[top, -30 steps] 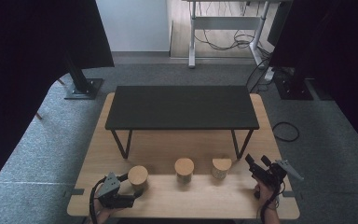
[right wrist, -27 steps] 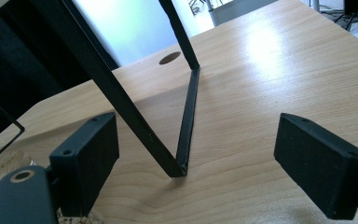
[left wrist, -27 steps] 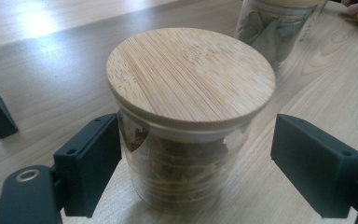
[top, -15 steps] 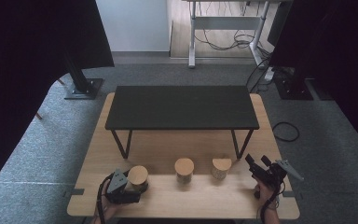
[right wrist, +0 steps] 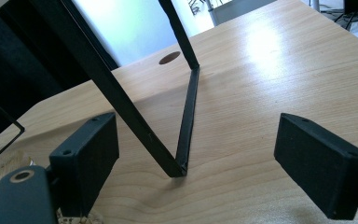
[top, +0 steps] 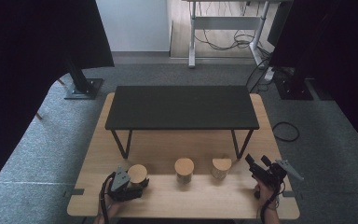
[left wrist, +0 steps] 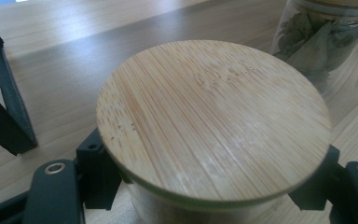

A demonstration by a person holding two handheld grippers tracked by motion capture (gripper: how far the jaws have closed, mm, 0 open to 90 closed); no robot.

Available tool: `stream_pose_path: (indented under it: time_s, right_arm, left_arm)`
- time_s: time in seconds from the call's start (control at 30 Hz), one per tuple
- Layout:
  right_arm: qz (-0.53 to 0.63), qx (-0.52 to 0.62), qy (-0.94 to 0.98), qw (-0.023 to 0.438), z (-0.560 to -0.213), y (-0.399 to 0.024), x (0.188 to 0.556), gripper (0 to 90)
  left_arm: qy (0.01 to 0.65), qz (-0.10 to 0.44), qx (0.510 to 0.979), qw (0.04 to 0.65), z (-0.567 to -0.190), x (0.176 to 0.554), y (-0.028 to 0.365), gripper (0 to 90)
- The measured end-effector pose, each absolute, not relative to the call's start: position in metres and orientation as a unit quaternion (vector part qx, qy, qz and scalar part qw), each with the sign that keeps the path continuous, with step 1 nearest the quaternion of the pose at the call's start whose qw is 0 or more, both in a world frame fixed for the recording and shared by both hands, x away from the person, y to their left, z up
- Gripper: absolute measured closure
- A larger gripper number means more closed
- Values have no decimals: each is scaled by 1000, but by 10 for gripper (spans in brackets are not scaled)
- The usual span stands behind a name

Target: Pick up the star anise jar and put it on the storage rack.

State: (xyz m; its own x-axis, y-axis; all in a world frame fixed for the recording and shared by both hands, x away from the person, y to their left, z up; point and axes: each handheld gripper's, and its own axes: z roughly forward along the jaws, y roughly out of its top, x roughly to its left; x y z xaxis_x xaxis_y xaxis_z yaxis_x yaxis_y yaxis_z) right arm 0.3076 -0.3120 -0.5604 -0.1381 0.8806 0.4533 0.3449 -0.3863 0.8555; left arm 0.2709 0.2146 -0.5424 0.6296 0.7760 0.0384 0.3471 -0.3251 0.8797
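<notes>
Gripping, left claw (top: pixel 137 183): low over the bench's near-left corner, lying about level, pointing right; jaws have just been closing and now clamp the left jar (top: pixel 137 175) below its bamboo lid (left wrist: pixel 213 122), one pad on each side in the left gripper view.
Left hand (top: pixel 108 207): comes in from the bottom edge, wrapped around the claw body, cable looping beside it.
Left jar: upright at the bench's near-left, first in a row of three.
Middle jar (top: pixel 184 170): upright, well apart from the left one; leafy contents seen through the glass in the left gripper view.
Right jar (top: pixel 221 168): upright, near the stand's right leg (top: pixel 240 144).
Right claw (top: pixel 254 166): near-right of the bench, angled up and left, jaws apart with nothing between them; stand leg ahead in its own view.
Bench (top: pixel 205 198): light wood, carrying a black stand (top: pixel 182 107) on thin legs.
Room: grey carpet, black curtains on both sides, a desk frame and cables at the back.
</notes>
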Motion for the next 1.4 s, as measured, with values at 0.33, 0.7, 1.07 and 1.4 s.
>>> stream_pose_path:
  time_s: [0.33,0.7,1.07,1.4]
  right_arm:
    - [564,613,501,236,-560,-312,308,133]
    - [564,613,501,235,-560,-312,308,134]
    - [565,614,500,235,-561,-313,308,133]
    - [564,614,500,235,-560,-312,308,134]
  left_arm:
    - [345,248,787,448,-541,268,211,257]
    - [332,255,787,453,-535,264,211,257]
    - [333,263,783,454,-527,262,217,257]
    - [330,265,777,465,-518,259,218,257]
